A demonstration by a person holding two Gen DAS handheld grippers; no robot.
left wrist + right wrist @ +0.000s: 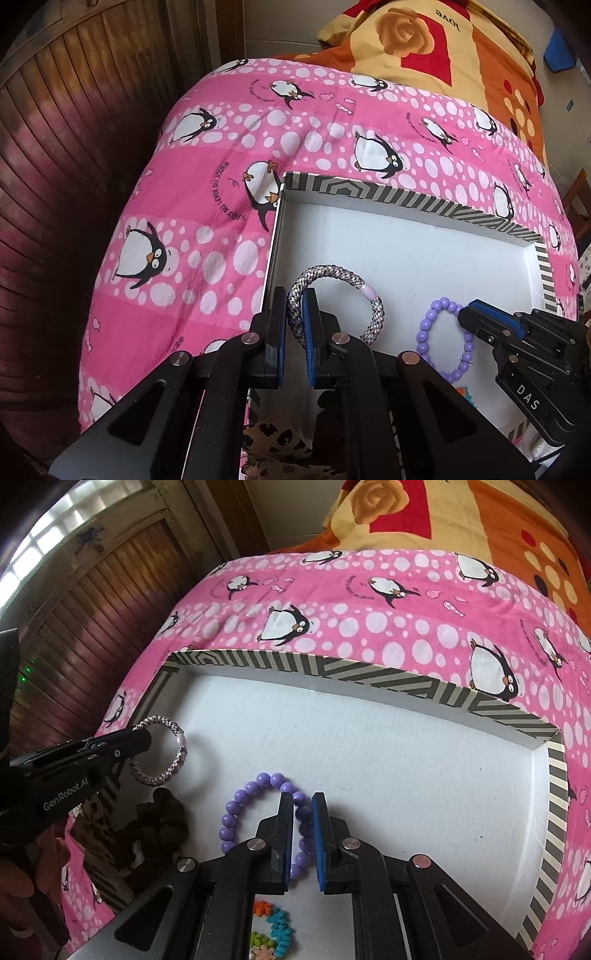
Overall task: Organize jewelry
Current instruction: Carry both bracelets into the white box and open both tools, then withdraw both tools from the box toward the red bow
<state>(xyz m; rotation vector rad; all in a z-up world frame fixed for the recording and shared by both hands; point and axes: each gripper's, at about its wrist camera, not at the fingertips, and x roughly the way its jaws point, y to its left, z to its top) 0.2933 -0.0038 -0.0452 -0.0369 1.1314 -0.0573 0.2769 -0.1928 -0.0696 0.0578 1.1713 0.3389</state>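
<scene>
A shallow white box (406, 243) (369, 738) with a black-and-white striped rim lies on a pink penguin blanket. My left gripper (295, 299) (142, 738) is shut on a grey braided bracelet (332, 275) (173, 764) and holds it upright over the box's left side. To its right, my right gripper (303, 799) (463, 314) is shut on a purple bead bracelet (236, 808) (428, 328), whose loop hangs down to the white floor of the box.
A dark brown scrunchie (155, 823) and a colourful crochet band (277, 923) lie at the box's near side. An orange floral pillow (424, 48) sits beyond the pink blanket (192, 206). A wooden slatted door (74, 129) stands to the left. The box's far half holds nothing.
</scene>
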